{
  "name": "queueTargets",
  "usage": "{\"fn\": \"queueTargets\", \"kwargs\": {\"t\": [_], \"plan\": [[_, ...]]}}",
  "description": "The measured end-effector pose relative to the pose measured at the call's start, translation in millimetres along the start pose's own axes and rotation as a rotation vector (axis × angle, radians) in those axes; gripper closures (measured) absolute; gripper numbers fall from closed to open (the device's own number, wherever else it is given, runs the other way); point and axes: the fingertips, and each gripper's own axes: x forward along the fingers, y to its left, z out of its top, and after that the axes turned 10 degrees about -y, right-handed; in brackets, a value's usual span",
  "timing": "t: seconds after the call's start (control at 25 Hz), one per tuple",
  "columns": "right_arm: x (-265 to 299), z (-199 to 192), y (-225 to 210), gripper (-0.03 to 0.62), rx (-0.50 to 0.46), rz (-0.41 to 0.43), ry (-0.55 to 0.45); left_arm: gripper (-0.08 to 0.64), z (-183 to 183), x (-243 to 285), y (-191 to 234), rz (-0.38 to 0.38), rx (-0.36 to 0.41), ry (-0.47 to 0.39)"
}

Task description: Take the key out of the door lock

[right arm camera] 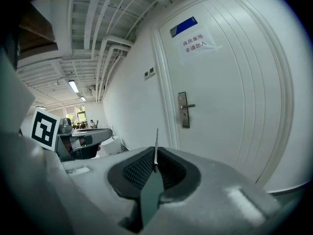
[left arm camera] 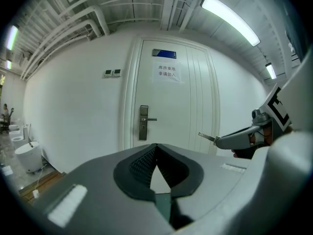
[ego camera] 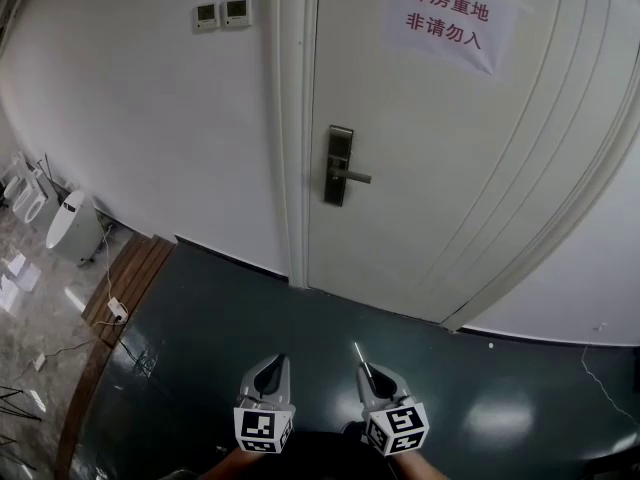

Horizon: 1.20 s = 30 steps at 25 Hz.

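The right tool (ego camera: 368,370) was clenched on the key (ego camera: 359,353), a thin, flat, silvery strip. Its bare blade stuck out of the closed tips toward 11 o'clock in the head view and showed edge-on as a fine upright line in the right gripper view. The key was well apart from the door lock (ego camera: 340,165), a dark metal plate up at 12 o'clock on the white door (ego camera: 450,198), while the left tool (ego camera: 271,364) was clenched on nothing.
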Motion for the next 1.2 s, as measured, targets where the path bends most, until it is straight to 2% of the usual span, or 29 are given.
{"fn": "queueTargets", "kwargs": {"t": [0.32,1.2], "plan": [[1.2,-7.8,-5.4,0.577,-0.022,0.007,0.012,0.541,-16.4,-2.7,-9.7,0.016,-0.016,0.037],[41.7,-0.9,21.5,0.577,-0.043,0.012,0.013,0.541,-18.3,10.1,35.1,0.018,-0.040,0.026]]}}
